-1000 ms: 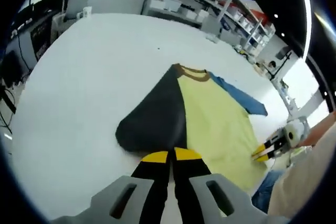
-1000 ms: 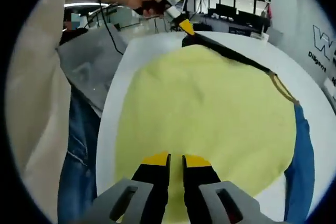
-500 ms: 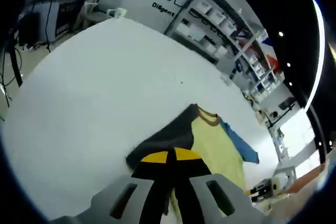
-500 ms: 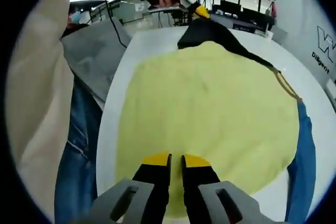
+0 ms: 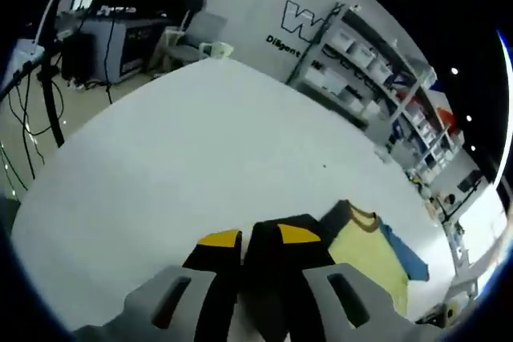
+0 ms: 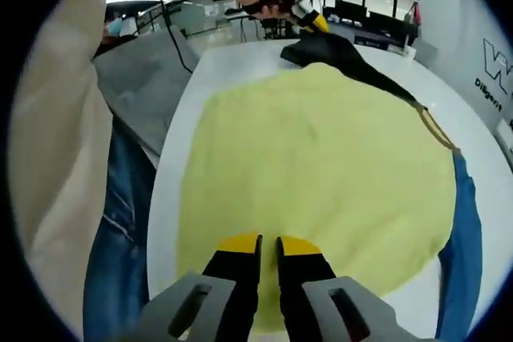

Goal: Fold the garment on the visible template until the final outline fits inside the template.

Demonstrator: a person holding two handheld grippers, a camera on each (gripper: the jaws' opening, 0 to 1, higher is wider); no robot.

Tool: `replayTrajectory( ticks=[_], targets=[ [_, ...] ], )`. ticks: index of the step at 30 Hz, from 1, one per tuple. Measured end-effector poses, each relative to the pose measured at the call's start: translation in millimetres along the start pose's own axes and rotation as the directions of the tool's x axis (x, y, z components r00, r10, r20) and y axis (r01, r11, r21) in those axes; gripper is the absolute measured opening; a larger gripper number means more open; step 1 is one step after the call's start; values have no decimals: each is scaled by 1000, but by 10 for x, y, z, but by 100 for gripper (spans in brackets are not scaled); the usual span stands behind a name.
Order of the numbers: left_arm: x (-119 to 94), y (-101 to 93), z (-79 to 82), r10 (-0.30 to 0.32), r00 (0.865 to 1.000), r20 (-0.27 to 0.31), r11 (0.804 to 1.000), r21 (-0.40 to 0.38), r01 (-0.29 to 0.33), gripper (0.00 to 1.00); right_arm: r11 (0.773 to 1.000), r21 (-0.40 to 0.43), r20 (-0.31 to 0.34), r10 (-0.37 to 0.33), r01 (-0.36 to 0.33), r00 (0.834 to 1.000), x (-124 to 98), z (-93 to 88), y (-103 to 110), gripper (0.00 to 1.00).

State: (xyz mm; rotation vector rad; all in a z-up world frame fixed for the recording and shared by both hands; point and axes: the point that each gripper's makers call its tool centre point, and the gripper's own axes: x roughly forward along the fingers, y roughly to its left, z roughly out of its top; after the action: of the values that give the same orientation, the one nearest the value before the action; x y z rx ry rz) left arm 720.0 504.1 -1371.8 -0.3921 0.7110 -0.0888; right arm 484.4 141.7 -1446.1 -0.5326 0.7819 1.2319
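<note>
T-shirt (image 6: 321,174), yellow-bodied with a black sleeve (image 5: 280,238), lay across the white table (image 5: 160,166), filling mid-frame of the right gripper view. Left gripper (image 5: 258,238) had clamped that sleeve at lower centre, while right gripper (image 6: 259,244) pinched the yellow hem. Judged light, limp and easily wrinkled, it seemed best taken at edges and corners.

This looks like a lab or workshop. Beyond the big white table (image 5: 184,158), shelves (image 5: 377,70) of bins line a wall with printed lettering (image 5: 300,26), and a desk (image 5: 120,34) carries equipment and cables.
</note>
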Motion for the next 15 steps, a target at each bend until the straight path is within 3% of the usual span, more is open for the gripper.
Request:
replayTrajectory(
  ticks=[7,11,15],
  targets=[
    [-158,174,-276,78,996,-36,994,76,-75,29,1000,5,1,0,0,1000,-2,-4,11,1],
    [-262,365,-499,120,990,-78,991,62,-115,33,1000,8,3,0,0,1000,-6,-10,22,1],
    [-339,382,-713,117,984,-135,993,37,-113,27,1000,9,3,-1,1,1000,-5,-8,22,1]
  ],
)
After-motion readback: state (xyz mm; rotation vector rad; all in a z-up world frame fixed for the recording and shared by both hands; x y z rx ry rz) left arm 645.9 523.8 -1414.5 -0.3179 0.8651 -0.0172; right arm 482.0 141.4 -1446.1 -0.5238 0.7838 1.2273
